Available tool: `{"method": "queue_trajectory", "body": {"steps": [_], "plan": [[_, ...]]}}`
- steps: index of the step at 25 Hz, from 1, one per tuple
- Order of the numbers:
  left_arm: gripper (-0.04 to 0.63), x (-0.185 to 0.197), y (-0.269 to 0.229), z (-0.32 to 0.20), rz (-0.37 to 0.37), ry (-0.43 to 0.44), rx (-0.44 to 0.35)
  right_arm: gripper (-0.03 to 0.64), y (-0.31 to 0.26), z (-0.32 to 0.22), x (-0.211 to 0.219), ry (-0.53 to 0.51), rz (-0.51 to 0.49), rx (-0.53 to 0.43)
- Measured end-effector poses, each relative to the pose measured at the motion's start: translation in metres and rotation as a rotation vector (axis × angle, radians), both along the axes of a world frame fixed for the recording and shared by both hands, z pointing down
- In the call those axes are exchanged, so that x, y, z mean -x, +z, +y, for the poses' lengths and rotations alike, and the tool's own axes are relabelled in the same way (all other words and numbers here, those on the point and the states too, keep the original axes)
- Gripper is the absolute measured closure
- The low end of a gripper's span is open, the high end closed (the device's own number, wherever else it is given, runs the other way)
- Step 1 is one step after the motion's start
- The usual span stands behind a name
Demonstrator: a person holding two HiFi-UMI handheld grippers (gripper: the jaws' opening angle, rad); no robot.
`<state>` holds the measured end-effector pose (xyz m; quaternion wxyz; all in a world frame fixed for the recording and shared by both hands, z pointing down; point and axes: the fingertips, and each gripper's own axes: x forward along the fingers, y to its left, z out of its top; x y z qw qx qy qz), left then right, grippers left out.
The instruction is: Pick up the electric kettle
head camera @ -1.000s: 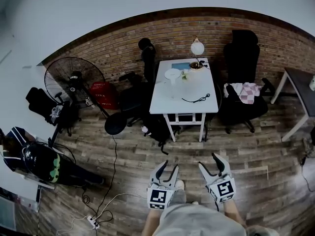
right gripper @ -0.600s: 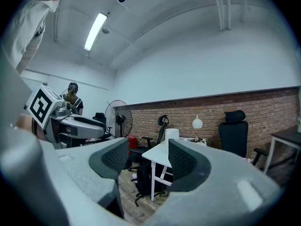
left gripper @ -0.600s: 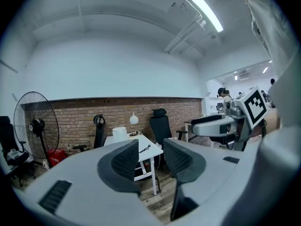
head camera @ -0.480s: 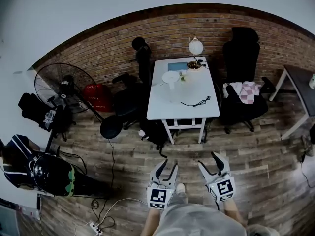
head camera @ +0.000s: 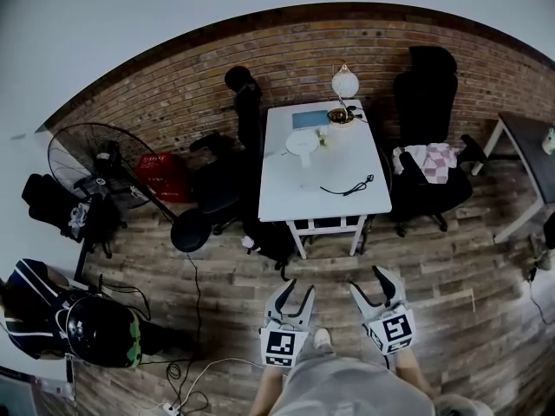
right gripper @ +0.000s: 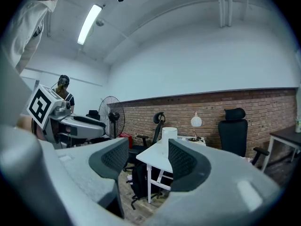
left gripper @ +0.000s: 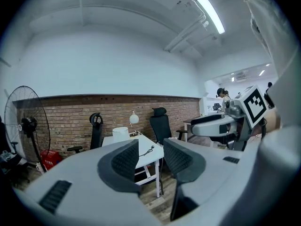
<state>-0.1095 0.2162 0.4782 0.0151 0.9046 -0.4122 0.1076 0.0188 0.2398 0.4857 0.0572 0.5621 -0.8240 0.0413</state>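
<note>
Approach stage, before any contact. The electric kettle [head camera: 303, 142], taken here to be the pale cylindrical vessel, is standing upright on the far half of the white worktop [head camera: 347, 208], near a small bowl [head camera: 340, 117] and a globe lamp [head camera: 345, 82]. A loose black cord [head camera: 347, 185] is lying on the near half. The left gripper [head camera: 299, 290] and the right gripper [head camera: 367, 283] are hanging low over the wooden floor [head camera: 468, 267], well apart from the worktop and pointing roughly toward it. Each is showing its jaws parted with nothing between the pads, the left gap being the narrower. No handle can be made out from here. Doing this step well is calling for a stance at the worktop's near edge, clear of the dark backpack [head camera: 273, 237] by the table leg and the office chair [head camera: 425, 146] alongside, with the chosen jaws spread wider before the reach. The reach is best carried above the cord and level with the vessel's body, so the pads are meeting it squarely, not nudging it toward the bowl.
</note>
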Motion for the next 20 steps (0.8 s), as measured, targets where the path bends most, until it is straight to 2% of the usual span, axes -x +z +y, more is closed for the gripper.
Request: {"method": "queue_trajectory", "body": {"steps": [9,20], "plan": [[0.431,0.014,-0.001,-0.047,0.001,0.034,0.002,0.354,-0.004,-0.044,0.019,0.026,0.005,0.007],[0.431,0.024,0.003,-0.082,0.007,0.067,-0.005,0.354,0.0,-0.074,0.032,0.054,0.016,0.004]]}}
